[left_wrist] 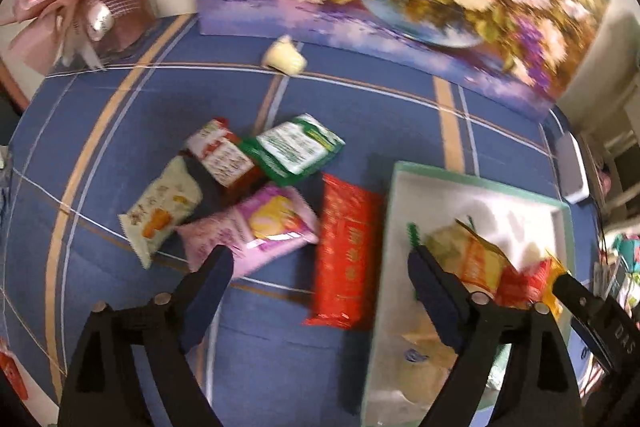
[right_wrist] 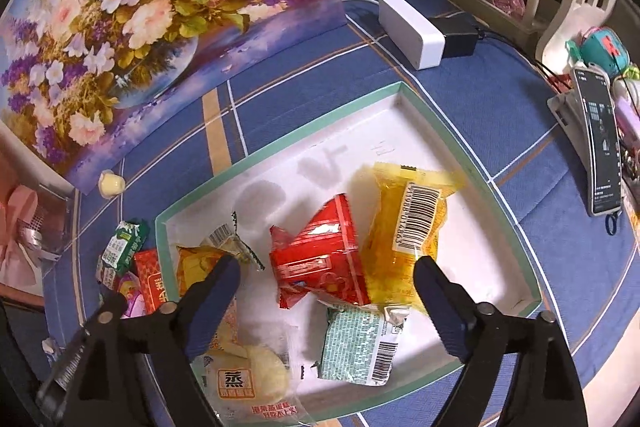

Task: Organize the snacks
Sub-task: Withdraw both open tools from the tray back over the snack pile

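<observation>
Both grippers gape empty. The left gripper (left_wrist: 320, 263) hangs nearest the long red packet (left_wrist: 348, 255), which lies lengthwise beside the box (left_wrist: 472, 179); the right gripper (right_wrist: 326, 265) hovers above boxed snacks.

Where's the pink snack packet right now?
Left wrist view: the pink snack packet lies on the blue cloth, outside the tray, between the cream packet and the long red packet.

Warm indoor light, motion-blurred left view, fisheye-bent edges.
</observation>
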The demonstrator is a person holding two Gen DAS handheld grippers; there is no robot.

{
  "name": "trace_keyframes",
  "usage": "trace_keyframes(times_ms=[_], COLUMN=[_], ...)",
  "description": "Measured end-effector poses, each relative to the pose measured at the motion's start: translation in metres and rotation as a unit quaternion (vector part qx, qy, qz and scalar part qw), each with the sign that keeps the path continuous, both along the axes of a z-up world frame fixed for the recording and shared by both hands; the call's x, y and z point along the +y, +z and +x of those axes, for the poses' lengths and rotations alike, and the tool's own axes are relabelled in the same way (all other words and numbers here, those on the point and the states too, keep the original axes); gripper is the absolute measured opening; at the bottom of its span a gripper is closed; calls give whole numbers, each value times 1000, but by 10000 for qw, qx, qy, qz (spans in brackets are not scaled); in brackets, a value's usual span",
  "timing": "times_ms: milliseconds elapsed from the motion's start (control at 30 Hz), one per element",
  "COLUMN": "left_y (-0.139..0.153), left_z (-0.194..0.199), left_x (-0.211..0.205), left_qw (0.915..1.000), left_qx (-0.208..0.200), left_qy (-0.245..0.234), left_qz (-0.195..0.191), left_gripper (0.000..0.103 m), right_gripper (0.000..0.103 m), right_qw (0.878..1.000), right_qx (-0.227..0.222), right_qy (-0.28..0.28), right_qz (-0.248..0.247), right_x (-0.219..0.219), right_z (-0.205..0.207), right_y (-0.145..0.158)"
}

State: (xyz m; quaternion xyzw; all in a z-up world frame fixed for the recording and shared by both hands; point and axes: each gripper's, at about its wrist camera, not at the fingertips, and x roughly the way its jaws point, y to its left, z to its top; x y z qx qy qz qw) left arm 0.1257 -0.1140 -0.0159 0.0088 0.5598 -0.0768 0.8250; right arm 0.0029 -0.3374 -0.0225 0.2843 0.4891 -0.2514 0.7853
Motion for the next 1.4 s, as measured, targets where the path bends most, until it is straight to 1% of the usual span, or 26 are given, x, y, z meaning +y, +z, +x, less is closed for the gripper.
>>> trace_keyframes(times_ms=[67,100,133,300,467,600,733,833,933,1033,1167,1300,1400], left_y=[2,3,4,8,16,17,17,19,22,26,28,24,19], left_z=[3,5,7,18,29,38,43,44,46,48,49,49,50], left_x=[8,13,17,35,45,49,59,70,87,112,143,170,182], left_qw=[9999,9997,9996,9985,9973,9966,9959,9963,9960,9948,9924,9903,9886], left_qx=[-62,-80,-82,-115,-165,-143,-165,-231,-258,-275,-295,-182,-94], left_qy=[141,222,275,542,700,788,857,823,858,978,1184,1380,1502], left_qz=[16,4,-15,-20,-125,-212,-254,-96,-55,6,129,39,30], left_gripper=[92,93,93,93,93,93,93,93,93,93,93,93,93], right_gripper=[98,102,103,103,103,103,103,103,103,103,103,103,103], right_qw=[9999,9999,9998,9988,9963,9940,9924,9908,9889,9849,9811,9782,9764], right_qx=[-13,-18,-34,-134,-356,-481,-540,-520,-491,-511,-532,-567,-559], right_qy=[80,109,151,399,647,785,941,1116,1268,1556,1803,1974,2078], right_qz=[-77,-112,-159,-259,-450,-586,-572,-557,-592,-556,-460,-314,-166], right_x=[4,5,8,25,44,56,68,78,93,113,136,158,170], right_z=[4,5,8,18,30,37,46,52,60,69,78,84,89], right_y=[2,3,5,7,13,17,16,14,13,12,10,8,4])
